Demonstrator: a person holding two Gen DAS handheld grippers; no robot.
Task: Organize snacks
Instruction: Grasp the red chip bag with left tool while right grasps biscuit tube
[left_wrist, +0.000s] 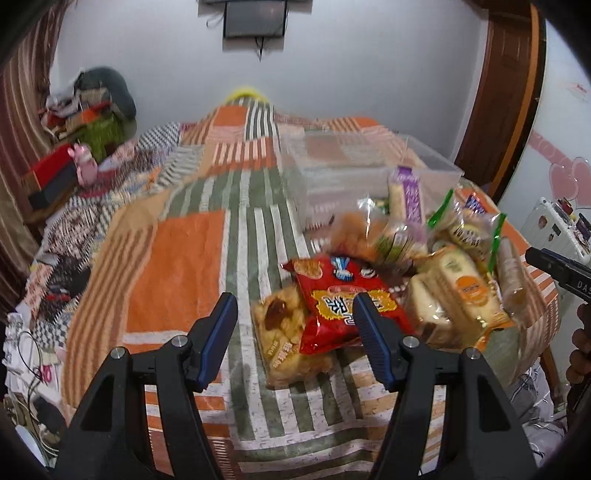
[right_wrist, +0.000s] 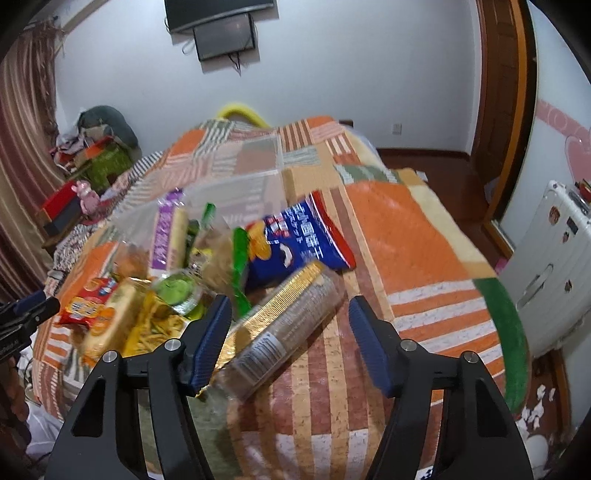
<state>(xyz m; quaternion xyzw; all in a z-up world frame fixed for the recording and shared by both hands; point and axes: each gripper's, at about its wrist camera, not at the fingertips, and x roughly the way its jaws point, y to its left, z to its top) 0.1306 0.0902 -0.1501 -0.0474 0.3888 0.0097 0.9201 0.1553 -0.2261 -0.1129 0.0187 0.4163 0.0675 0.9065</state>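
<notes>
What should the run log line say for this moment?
left gripper: open | right gripper: open | snack pile: on bed | clear bin: empty

White walls (left_wrist: 369, 66), striped curtain (left_wrist: 22, 96), wooden door frame (right_wrist: 506, 92), patchwork bedspread (left_wrist: 177, 273).

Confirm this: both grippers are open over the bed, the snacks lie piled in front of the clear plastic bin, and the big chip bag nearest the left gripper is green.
Not quite: the chip bag by the left gripper is red, as the left wrist view shows. The rest holds: the right gripper is open too, and the snacks lie before the clear bin.
</notes>
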